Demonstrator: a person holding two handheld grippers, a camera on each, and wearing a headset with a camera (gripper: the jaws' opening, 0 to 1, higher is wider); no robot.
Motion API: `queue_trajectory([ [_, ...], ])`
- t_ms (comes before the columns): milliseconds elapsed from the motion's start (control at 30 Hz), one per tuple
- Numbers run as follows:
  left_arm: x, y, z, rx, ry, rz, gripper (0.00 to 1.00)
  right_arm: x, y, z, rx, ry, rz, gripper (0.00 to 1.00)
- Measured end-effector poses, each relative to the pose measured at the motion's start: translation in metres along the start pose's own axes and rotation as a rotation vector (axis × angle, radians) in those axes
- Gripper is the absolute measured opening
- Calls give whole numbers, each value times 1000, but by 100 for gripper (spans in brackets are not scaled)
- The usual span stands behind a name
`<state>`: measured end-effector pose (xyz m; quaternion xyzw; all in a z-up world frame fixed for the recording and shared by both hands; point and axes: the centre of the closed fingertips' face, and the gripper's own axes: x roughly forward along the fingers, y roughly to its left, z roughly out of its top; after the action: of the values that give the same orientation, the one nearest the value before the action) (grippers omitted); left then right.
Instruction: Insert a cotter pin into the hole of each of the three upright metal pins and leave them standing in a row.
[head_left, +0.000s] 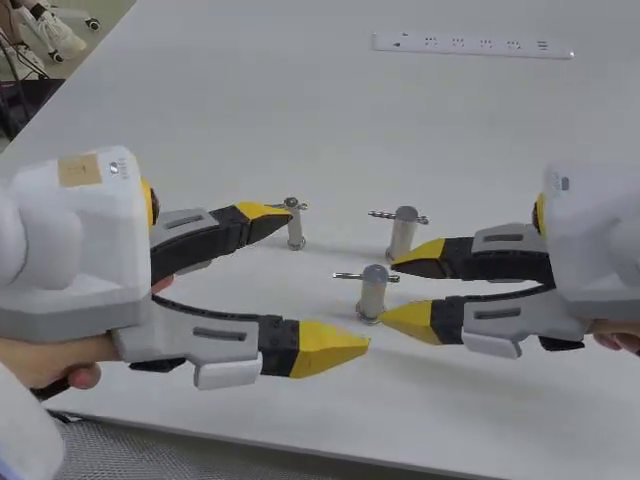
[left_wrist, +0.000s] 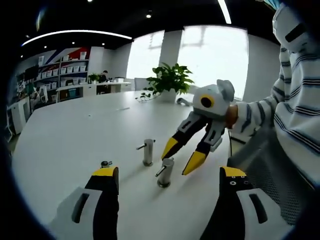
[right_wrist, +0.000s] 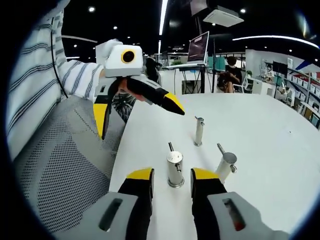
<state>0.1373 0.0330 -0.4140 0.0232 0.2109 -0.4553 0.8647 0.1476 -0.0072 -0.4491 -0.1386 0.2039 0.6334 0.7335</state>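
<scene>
Alignment seems to be the step in hand. Three short upright silver metal pins stand on the white desk (head_left: 250, 110) toward its near edge, each apparently already crossed by a thin cotter pin near its top, but they form a triangle, not a row. The front metal pin (head_left: 373, 293) is closest to the near edge, its cotter pin (head_left: 352, 276) jutting left. The back-left metal pin (head_left: 295, 228) and back-right metal pin (head_left: 403, 235) stand behind it, well apart.

The right hand-held gripper (head_left: 386, 290) has its yellow-tipped jaws apart, straddling the front metal pin without, as far as I can tell, touching it. The left hand-held gripper (head_left: 328, 278) is spread wide and holds nothing, its upper jaw tip just beside the back-left metal pin.

Next, I judge, the right jaws should close gently on the front metal pin below its cotter pin, keep it vertical, and move it back into line between the other two.
</scene>
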Motion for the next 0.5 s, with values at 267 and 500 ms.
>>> queue_trajectory([
  [267, -8, 10, -11, -38, 23, 83, 99, 13, 0, -4, 46, -66, 28, 27],
  [500, -14, 7, -16, -50, 44, 98, 99, 23, 0, -6, 59, -111, 41, 23],
])
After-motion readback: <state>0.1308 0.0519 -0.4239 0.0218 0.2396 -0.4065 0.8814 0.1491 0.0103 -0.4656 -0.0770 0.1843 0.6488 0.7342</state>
